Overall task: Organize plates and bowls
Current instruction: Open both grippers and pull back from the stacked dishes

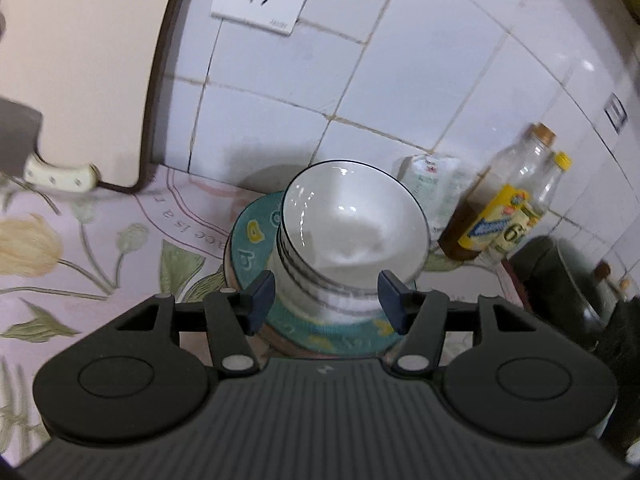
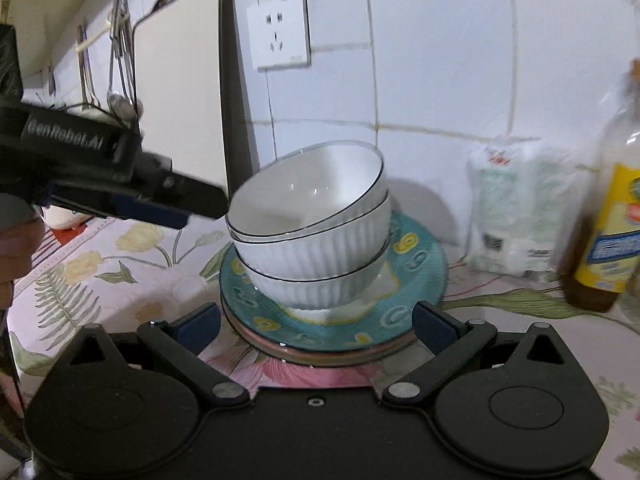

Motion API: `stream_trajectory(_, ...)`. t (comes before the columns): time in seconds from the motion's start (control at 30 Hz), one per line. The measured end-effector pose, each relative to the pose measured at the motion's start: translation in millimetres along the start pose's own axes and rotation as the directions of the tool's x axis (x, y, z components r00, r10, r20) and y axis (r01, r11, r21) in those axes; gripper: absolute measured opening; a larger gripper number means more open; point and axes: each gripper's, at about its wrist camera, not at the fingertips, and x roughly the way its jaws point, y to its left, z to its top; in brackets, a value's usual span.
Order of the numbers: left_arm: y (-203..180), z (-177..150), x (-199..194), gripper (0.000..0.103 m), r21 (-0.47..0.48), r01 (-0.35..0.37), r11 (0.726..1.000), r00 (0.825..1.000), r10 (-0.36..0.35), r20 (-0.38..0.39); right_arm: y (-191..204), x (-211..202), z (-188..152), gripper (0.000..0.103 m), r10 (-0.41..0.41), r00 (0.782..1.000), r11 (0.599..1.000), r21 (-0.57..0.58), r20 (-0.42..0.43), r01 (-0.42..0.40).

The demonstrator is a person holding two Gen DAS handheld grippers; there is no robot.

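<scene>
Three white bowls [image 2: 312, 232] nested, top one tilted, on stacked plates [image 2: 420, 272]. Left gripper [image 1: 326, 296] and right gripper [image 2: 316, 324] near, angled down, jaws wide, empty.

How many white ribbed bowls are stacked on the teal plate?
3. The bottom white ribbed bowl sits on the teal patterned plate, the middle bowl is nested in it, and the top bowl sits tilted. None seem hidden.

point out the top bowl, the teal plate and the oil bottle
top bowl [image 2: 308, 188], right wrist view, inner wall
teal plate [image 2: 420, 276], right wrist view, bare rim
oil bottle [image 1: 500, 208], left wrist view, label
</scene>
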Motion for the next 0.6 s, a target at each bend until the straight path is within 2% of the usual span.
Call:
stream_trajectory(0.3, -23.1, -36.6, -73.7, 0.067, 0.132, -0.044, 0.99, 0.995, 0.032, 0.09, 20.0, -83.3, -11.7, 0.103, -0.096, 0.981, 0.995, 0.028, 0.166, 0.092)
stream_trajectory(0.43, -28.5, -53.1, -107.9, 0.072, 0.162, -0.065, 0.985, 0.988, 0.041, 0.145, 30.1, -107.3, -16.8, 0.103, -0.132, 0.976, 0.99, 0.068, 0.175, 0.122)
stream_trajectory(0.6, -27.9, -74.1, -144.2, 0.08, 0.185, -0.067, 0.98, 0.984, 0.035, 0.175, 52.5, -137.1, -25.5, 0.103, -0.178, 0.969, 0.984, 0.047, 0.17, 0.173)
